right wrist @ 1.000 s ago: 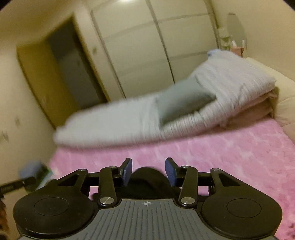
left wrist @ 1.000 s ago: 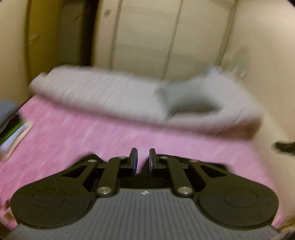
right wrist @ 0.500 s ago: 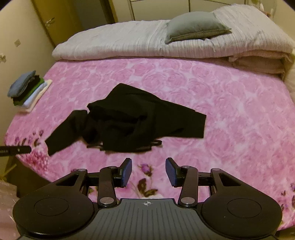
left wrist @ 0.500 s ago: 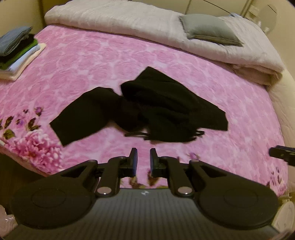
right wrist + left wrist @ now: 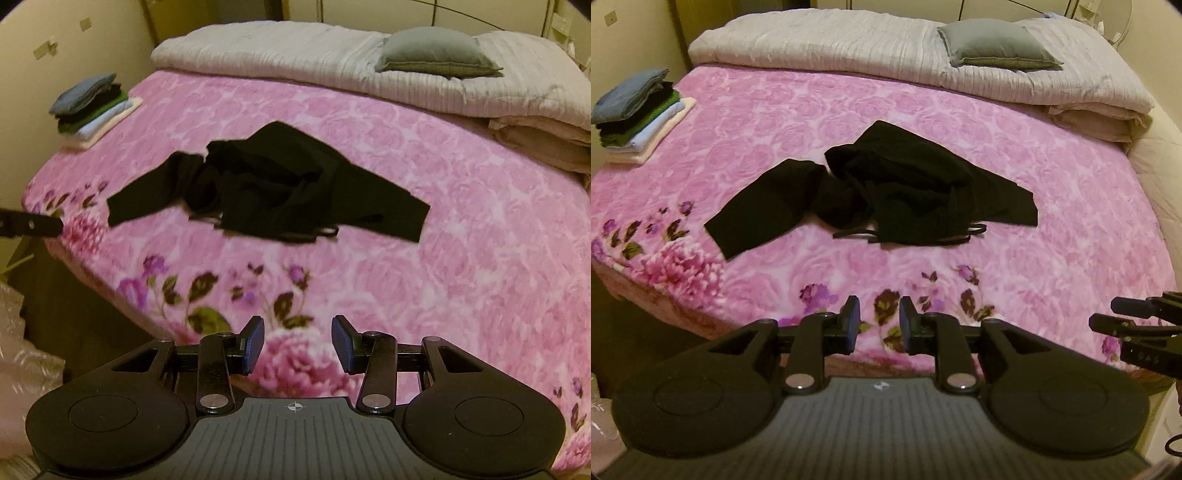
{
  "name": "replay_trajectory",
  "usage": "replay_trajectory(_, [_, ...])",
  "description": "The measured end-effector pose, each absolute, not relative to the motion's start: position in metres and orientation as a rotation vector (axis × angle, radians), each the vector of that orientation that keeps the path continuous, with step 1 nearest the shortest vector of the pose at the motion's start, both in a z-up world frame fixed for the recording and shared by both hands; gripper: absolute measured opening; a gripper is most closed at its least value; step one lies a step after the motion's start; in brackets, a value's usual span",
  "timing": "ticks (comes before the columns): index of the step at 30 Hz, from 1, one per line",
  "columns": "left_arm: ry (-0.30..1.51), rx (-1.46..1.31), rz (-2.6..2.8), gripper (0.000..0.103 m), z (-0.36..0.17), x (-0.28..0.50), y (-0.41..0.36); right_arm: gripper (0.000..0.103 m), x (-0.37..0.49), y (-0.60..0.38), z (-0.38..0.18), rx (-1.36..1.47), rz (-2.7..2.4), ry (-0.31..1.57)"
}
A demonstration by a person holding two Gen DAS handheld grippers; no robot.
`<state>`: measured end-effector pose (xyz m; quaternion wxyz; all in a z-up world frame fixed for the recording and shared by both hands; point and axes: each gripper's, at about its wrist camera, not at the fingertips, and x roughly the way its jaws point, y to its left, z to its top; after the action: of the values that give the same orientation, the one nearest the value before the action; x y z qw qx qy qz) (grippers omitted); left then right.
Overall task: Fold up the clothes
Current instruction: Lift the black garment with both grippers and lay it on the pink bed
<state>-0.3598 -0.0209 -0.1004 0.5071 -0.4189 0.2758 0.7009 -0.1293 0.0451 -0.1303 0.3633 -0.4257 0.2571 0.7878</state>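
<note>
A crumpled black garment point(image 5: 886, 195) point(image 5: 266, 192) with thin drawstrings lies in a heap in the middle of the pink floral bedspread point(image 5: 1052, 258) point(image 5: 461, 258). My left gripper point(image 5: 876, 326) hovers over the bed's near edge, well short of the garment; its jaws are opening and nothing is between them. My right gripper point(image 5: 298, 345) stands open and empty above the near edge too, to the right of the left one. The right gripper's fingers point(image 5: 1126, 325) show at the right rim of the left wrist view. The left gripper's tip point(image 5: 33, 227) shows at the left rim of the right wrist view.
A stack of folded clothes point(image 5: 635, 114) point(image 5: 92, 107) sits at the bed's far left corner. A rolled grey quilt point(image 5: 886, 48) and a grey pillow point(image 5: 997, 46) point(image 5: 436, 53) lie along the head of the bed. Crinkled plastic point(image 5: 22, 350) lies on the floor at left.
Both views have tipped down from the quilt and wardrobe to the bed, then drawn back toward its near edge. The left jaws have widened. The black garment has not moved.
</note>
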Motion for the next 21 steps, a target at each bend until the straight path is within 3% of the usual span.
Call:
replay_trajectory(14, [0.663,-0.994,1.689,0.024,-0.101,-0.367,-0.016,0.044,-0.130,0.044,-0.130,-1.103,2.041,0.628])
replay_trajectory(21, [0.667,-1.007,1.626,0.026,-0.124,-0.413,0.012,0.044,-0.150,0.074,-0.147,-1.101,1.987,0.654])
